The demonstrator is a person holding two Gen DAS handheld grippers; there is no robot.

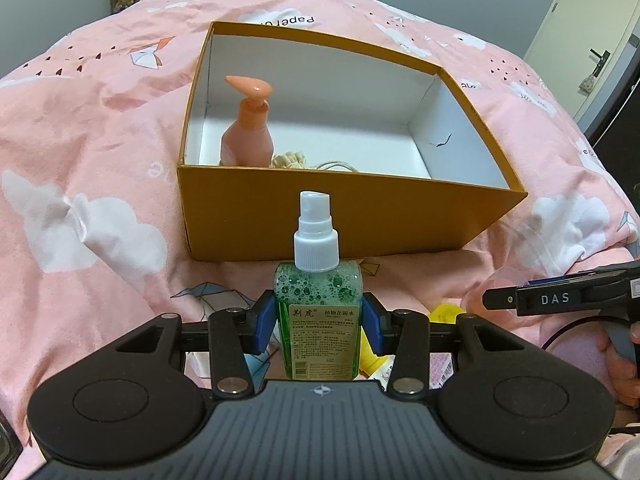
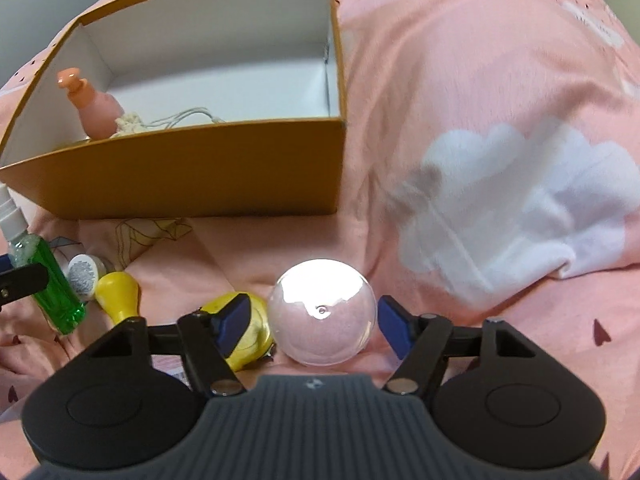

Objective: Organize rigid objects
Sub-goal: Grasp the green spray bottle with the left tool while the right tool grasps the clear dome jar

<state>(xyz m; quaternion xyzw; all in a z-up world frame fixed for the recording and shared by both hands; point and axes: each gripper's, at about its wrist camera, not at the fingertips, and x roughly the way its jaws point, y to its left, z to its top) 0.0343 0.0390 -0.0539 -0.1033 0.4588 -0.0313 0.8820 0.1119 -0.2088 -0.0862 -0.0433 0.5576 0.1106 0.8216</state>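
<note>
My left gripper (image 1: 319,326) is shut on a green spray bottle (image 1: 319,312) with a white cap, held upright in front of the orange box (image 1: 340,216). The bottle also shows in the right wrist view (image 2: 56,296). The box (image 2: 192,172) holds a peach pump bottle (image 1: 248,128) and a cream string pouch (image 1: 290,159). My right gripper (image 2: 316,322) is open, its blue pads on either side of a clear ball (image 2: 322,312) on the bedding, not touching it. Its finger shows at the right of the left wrist view (image 1: 552,298).
Pink patterned bedding (image 2: 480,120) lies everywhere. Beside the ball lie a round yellow object (image 2: 248,332), a yellow bulb-shaped piece (image 2: 118,294) and a small white-capped jar (image 2: 84,276). A door (image 1: 592,40) stands at the far right.
</note>
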